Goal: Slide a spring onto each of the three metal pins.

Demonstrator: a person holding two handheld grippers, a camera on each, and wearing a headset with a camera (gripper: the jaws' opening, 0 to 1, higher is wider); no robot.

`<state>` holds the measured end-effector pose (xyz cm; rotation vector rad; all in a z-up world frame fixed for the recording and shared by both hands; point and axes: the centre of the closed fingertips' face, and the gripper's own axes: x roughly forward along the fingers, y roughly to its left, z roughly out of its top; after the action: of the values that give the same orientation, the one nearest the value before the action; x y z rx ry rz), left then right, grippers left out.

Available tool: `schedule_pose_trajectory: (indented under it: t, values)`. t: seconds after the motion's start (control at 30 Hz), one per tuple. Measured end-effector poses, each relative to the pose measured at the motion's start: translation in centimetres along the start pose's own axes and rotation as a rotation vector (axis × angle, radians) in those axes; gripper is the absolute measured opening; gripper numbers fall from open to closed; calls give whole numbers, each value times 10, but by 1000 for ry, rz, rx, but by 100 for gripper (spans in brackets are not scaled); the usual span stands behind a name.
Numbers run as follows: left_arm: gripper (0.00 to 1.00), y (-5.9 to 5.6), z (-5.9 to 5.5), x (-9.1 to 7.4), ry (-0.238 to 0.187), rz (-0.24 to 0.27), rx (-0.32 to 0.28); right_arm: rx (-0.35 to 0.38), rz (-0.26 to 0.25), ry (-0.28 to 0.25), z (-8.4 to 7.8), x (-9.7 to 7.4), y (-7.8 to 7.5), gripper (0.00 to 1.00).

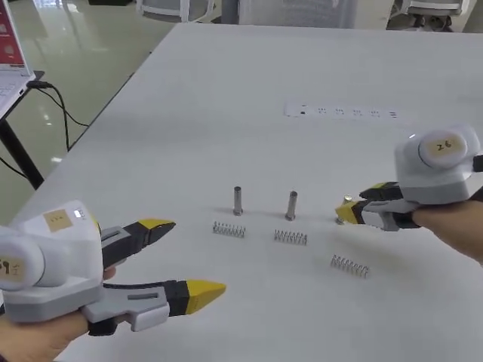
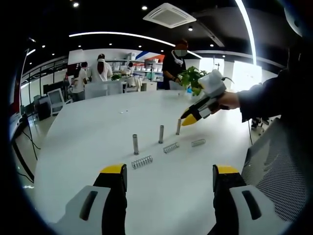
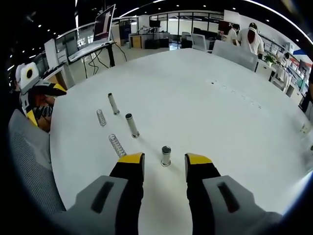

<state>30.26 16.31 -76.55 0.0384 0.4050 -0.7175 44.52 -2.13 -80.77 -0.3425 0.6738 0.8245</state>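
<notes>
Three short metal pins stand upright in a row on the white table (image 1: pixel 226 113): the left pin (image 1: pixel 238 200), the middle pin (image 1: pixel 291 205) and the right pin (image 1: pixel 343 213). A spring lies flat in front of each: the left spring (image 1: pixel 229 229), the middle spring (image 1: pixel 290 237) and the right spring (image 1: pixel 349 265). My right gripper (image 1: pixel 349 207) is open, with its yellow tips at the right pin (image 3: pixel 166 155), which stands between the jaws without touching them. My left gripper (image 1: pixel 185 256) hovers open and empty at the near left, short of the left spring (image 2: pixel 142 161).
A white power strip (image 1: pixel 339 112) lies flat on the table behind the pins. The table's left edge runs diagonally, with a laptop (image 1: pixel 11 60) and a black cable (image 1: pixel 64 113) beyond it. People stand far behind the table (image 2: pixel 176 61).
</notes>
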Motion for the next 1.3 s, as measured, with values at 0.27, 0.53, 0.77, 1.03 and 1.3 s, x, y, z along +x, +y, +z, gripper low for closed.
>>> schedule_pose_trajectory:
  t: [0.27,0.53,0.77,1.03,1.3]
  values:
    - [70,1,-1,0,-1,0,-3,-21,3,11,-8,-6,2,35]
    - [70,0,-1,1,1,-7,0,-36,27,33,-20,-12,12,35]
    - [70,0,-2,1,3,-11,1,-59,50,65,-34,-17,19,34]
    - [70,-3,-2,2,7,-16,3,-80,100,87,-46,-20,33,33]
    - [70,-4,-2,2,6,-17,3,-113,140,131,-63,-18,46,31]
